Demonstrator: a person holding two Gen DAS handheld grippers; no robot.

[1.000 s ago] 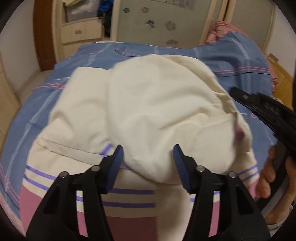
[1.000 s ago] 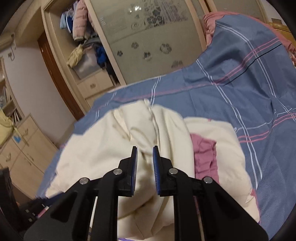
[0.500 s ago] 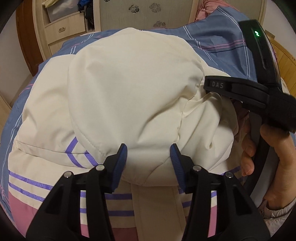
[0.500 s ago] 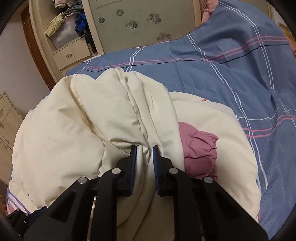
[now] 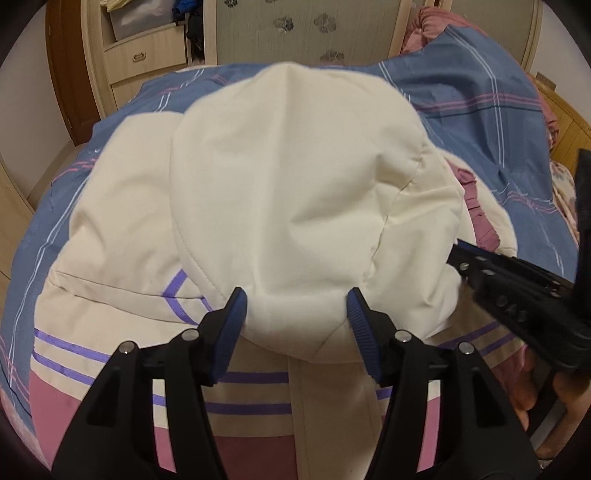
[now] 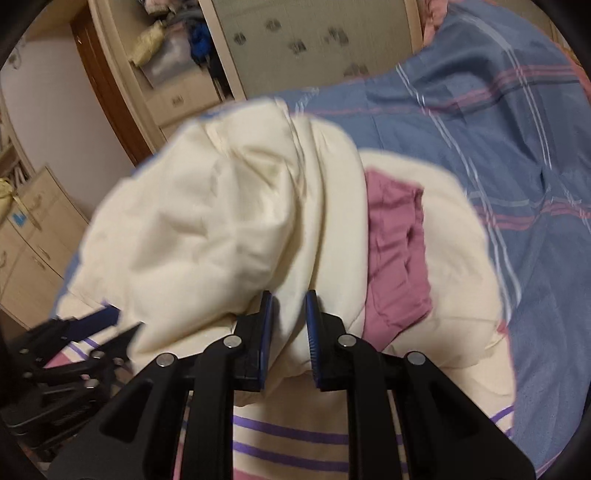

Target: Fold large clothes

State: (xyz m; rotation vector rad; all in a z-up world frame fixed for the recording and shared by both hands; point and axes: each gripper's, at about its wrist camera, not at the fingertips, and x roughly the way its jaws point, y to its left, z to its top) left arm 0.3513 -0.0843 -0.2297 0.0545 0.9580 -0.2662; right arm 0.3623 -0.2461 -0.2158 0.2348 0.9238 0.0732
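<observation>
A large cream jacket (image 5: 295,184) with purple stripes and a pink hem band lies on the bed; its upper part is folded toward me over the striped lower part. My left gripper (image 5: 295,314) is open, its jaws on either side of the folded edge. My right gripper (image 6: 288,325) is shut on a bunched fold of the cream jacket (image 6: 221,229). A pink cuff (image 6: 399,258) shows beside the fold. The right gripper also shows at the right in the left wrist view (image 5: 517,295).
The bed carries a blue plaid cover (image 5: 480,103). A wardrobe with patterned doors (image 5: 303,29) and drawers (image 5: 140,59) stands beyond the bed. A low wooden cabinet (image 6: 33,251) stands at the left. A wooden bed frame (image 5: 569,125) is at the right.
The right gripper drew the cream fold toward me and lower, and moved out to the right in the left wrist view. The left gripper's jaws opened wider around the folded edge.
</observation>
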